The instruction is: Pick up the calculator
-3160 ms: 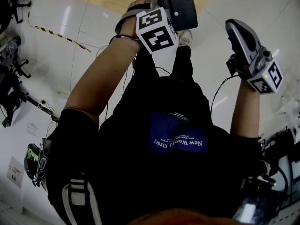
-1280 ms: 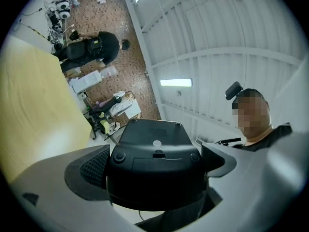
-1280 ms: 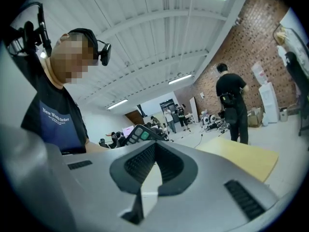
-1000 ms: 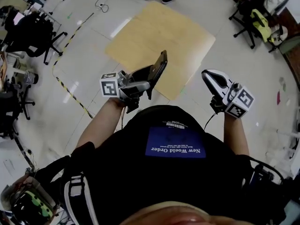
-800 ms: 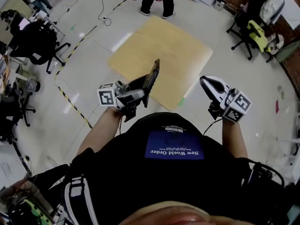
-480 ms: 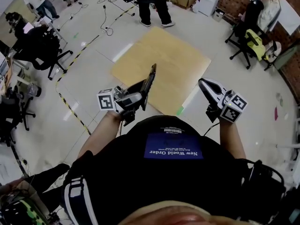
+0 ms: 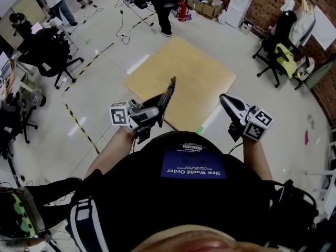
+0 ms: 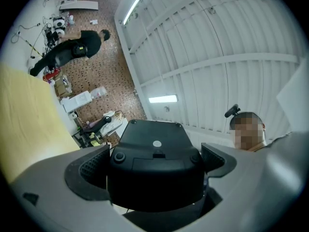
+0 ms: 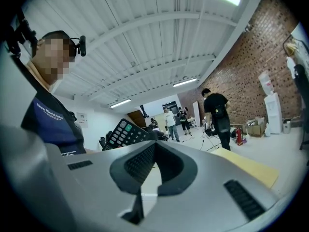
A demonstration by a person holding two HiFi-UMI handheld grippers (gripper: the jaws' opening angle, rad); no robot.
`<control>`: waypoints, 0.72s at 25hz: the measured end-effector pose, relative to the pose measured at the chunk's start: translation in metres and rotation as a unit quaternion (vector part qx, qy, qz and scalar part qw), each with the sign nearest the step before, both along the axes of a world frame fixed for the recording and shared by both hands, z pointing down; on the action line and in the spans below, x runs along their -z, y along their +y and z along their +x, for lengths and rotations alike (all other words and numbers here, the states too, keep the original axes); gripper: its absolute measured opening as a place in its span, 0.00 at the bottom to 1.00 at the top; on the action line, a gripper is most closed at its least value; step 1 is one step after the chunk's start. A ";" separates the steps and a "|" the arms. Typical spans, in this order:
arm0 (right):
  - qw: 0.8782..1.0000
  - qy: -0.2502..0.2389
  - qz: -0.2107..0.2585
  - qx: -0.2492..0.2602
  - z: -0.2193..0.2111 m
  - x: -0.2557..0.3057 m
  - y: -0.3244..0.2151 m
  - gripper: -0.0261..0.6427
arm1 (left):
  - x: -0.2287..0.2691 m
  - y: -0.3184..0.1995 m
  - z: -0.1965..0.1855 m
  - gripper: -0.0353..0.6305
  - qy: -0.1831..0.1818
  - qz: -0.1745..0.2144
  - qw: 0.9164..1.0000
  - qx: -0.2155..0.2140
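The black calculator is off the floor, held edge-on at chest height by my left gripper. In the left gripper view its black back fills the space between the two fingers, which are shut on its sides. My right gripper hovers at the right, apart from the calculator, with nothing in it. In the right gripper view its fingertips meet, and the calculator's keys show beyond them to the left.
A tan board lies on the pale floor ahead. Office chairs stand at the left and right. A person stands past the board. Yellow-black tape runs along the floor at the left.
The head view has lifted from looking straight down the body to showing the room. The left gripper has kept hold of the calculator. Both grippers have drifted only slightly.
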State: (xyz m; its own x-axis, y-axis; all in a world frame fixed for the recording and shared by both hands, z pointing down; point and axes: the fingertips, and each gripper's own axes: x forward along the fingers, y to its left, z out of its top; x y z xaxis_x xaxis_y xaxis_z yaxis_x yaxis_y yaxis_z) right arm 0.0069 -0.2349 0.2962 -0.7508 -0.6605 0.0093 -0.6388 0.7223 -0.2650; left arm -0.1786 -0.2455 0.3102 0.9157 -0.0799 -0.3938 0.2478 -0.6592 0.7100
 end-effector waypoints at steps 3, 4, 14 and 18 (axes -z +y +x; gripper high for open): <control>1.000 0.004 0.001 0.007 -0.003 -0.002 0.000 0.02 | -0.001 0.000 -0.001 0.94 0.002 0.000 1.000 0.003; 1.000 0.008 0.002 0.010 -0.004 -0.002 0.000 0.01 | -0.001 0.001 -0.002 0.94 0.002 0.000 1.000 0.004; 1.000 0.016 0.004 0.019 -0.008 -0.002 0.000 0.02 | -0.001 0.001 -0.004 0.94 0.004 0.000 1.000 0.006; 1.000 0.016 0.006 0.022 -0.007 -0.005 -0.003 0.02 | -0.004 -0.002 -0.002 0.94 0.004 0.000 1.000 0.007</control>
State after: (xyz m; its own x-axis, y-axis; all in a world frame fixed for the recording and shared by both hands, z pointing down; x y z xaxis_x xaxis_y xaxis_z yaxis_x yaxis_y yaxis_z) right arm -0.0003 -0.2383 0.3009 -0.7780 -0.6276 0.0268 -0.6150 0.7524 -0.2359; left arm -0.1803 -0.2478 0.3141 0.9116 -0.0933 -0.4004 0.2435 -0.6621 0.7087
